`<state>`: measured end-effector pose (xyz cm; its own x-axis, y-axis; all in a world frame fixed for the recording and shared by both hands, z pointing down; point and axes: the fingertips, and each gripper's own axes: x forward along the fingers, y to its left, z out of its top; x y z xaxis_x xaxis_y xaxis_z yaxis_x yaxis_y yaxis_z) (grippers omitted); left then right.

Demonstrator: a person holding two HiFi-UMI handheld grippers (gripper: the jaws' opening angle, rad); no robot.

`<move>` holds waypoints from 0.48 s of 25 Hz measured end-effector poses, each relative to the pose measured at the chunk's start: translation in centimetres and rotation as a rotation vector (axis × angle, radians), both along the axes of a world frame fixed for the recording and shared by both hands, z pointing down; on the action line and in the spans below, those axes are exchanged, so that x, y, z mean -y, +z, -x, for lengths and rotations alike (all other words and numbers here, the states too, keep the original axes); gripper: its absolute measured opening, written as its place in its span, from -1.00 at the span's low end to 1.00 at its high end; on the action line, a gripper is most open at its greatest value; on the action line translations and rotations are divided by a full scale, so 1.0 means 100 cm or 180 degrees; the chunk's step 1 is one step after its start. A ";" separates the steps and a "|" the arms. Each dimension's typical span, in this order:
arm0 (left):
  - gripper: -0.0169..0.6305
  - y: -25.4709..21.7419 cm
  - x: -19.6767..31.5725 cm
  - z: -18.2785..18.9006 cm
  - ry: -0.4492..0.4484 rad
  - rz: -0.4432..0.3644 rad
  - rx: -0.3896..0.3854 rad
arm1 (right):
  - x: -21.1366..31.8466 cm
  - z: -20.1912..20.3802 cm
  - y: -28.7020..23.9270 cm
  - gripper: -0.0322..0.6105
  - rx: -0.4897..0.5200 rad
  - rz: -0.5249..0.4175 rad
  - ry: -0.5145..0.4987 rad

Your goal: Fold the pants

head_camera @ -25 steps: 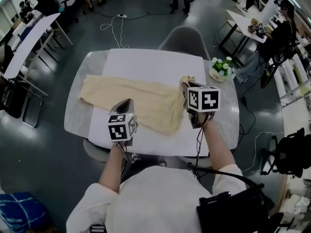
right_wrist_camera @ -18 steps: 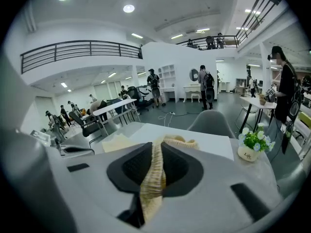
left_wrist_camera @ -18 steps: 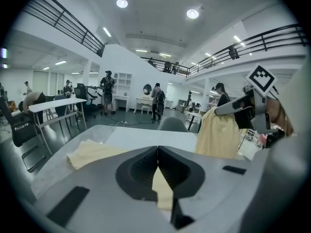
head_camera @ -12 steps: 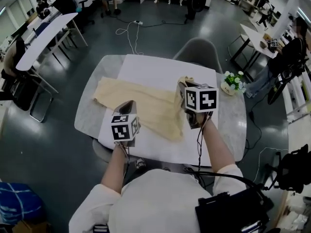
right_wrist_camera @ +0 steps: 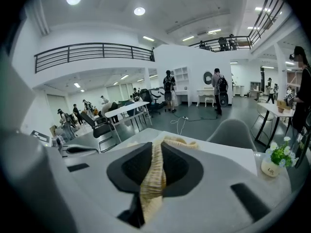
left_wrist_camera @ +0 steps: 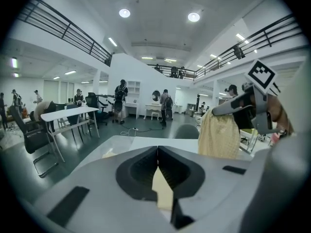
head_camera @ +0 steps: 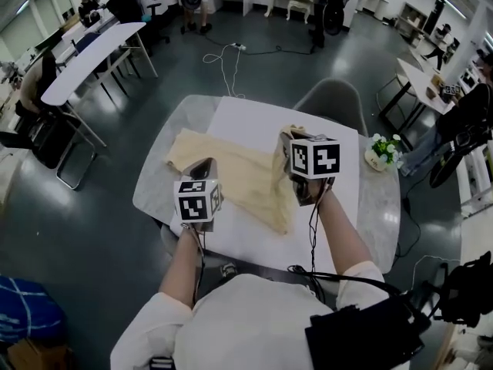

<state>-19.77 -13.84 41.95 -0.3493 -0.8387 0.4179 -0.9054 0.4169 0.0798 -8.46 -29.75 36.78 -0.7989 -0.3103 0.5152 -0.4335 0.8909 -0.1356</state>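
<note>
While both grippers pinch cloth, cream pants (head_camera: 231, 166) lie mid-frame, partly lifted.
Left gripper (head_camera: 202, 168), nearer, clamps their near edge; right gripper (head_camera: 290, 139) clamps the raised, bunched end; their long axis runs toward the upper left across the table (head_camera: 149, 197).

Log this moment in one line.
left gripper: shut on pants | right gripper: shut on pants | pants: one end held above table

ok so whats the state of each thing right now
pants: one end lifted, rest lying on the white sheet
left gripper: shut on a pants edge
right gripper: shut on bunched pants fabric
flower pot: upright on the table
chair: empty, at the table's far side
</note>
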 end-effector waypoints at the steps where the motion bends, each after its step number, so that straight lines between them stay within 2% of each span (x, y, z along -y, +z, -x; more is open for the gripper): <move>1: -0.92 -0.002 -0.003 0.005 -0.0026 -0.0002 0.0011 | -0.002 0.006 -0.001 -0.75 0.0003 -0.0006 -0.0030; 12: -0.92 -0.002 -0.053 0.059 -0.0338 0.0004 -0.0025 | -0.029 0.076 -0.007 -0.75 -0.0015 -0.0018 -0.0275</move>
